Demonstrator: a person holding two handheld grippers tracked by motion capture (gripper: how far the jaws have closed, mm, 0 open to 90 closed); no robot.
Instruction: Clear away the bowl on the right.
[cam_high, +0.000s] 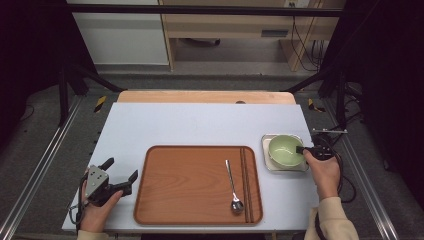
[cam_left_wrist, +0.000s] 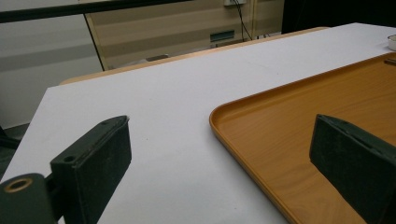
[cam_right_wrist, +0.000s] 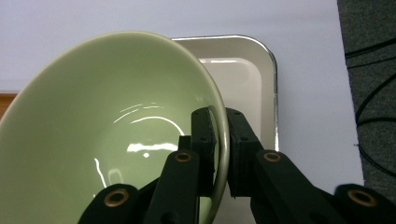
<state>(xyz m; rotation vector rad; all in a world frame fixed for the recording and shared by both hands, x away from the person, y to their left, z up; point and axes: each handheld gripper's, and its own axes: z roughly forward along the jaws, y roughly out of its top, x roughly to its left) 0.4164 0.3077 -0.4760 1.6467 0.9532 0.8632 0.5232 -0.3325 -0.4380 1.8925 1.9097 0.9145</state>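
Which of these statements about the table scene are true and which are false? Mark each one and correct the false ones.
1. The right gripper has its jaws closed on the rim of the green bowl. True.
2. The bowl sits on the wooden tray. False: it sits in the small white tray beside it.
3. A spoon lies on the wooden tray. True.
4. The left gripper holds the chopsticks. False: its jaws are open and empty; the chopsticks lie on the wooden tray.

green bowl (cam_right_wrist: 116, 130) running off the right gripper view's left and bottom edges, covering much of the white dish (cam_right_wrist: 247, 79), wooden tray (cam_left_wrist: 299, 140) getting cropped in the left gripper view
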